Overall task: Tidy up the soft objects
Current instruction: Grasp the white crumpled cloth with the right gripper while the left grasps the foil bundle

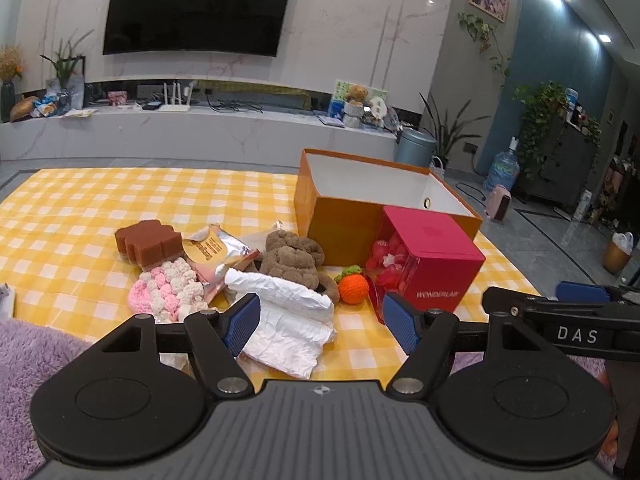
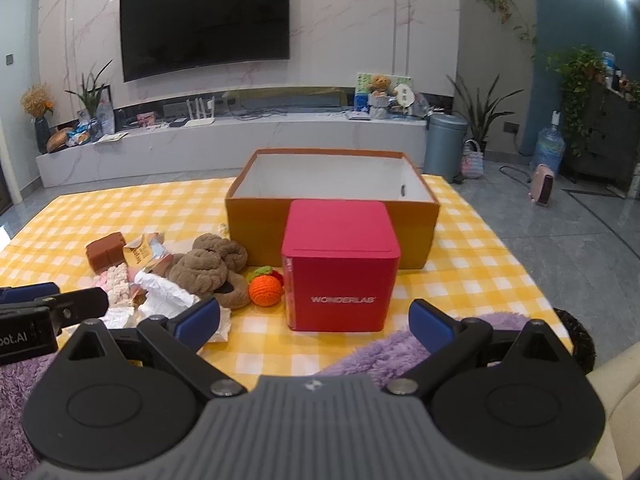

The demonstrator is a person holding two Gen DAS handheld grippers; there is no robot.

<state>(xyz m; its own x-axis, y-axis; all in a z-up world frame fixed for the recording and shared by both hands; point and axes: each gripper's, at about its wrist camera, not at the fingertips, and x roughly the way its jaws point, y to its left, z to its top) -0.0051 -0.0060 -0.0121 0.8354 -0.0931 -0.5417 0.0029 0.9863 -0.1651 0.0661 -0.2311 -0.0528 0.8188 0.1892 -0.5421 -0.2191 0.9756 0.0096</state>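
Observation:
On the yellow checked cloth (image 1: 80, 216) lie a brown sponge (image 1: 144, 244), a pink-and-white knitted piece (image 1: 168, 292), a foil packet (image 1: 216, 252), a brown plush toy (image 1: 292, 260), a white crumpled cloth (image 1: 292, 320) and an orange crochet fruit (image 1: 353, 288). Behind them stands an open orange box (image 1: 384, 200) with a white inside. My left gripper (image 1: 320, 322) is open and empty, just above the white cloth. My right gripper (image 2: 316, 322) is open and empty in front of the red WONDERLAB box (image 2: 340, 268). The plush toy (image 2: 212, 272) and the crochet fruit (image 2: 265, 291) lie to its left.
A purple fluffy rug (image 2: 380, 352) lies at the near edge of the cloth. A TV unit (image 2: 240, 140) with clutter runs along the far wall under a TV. A grey bin (image 2: 444, 144), plants and a water bottle stand at the right.

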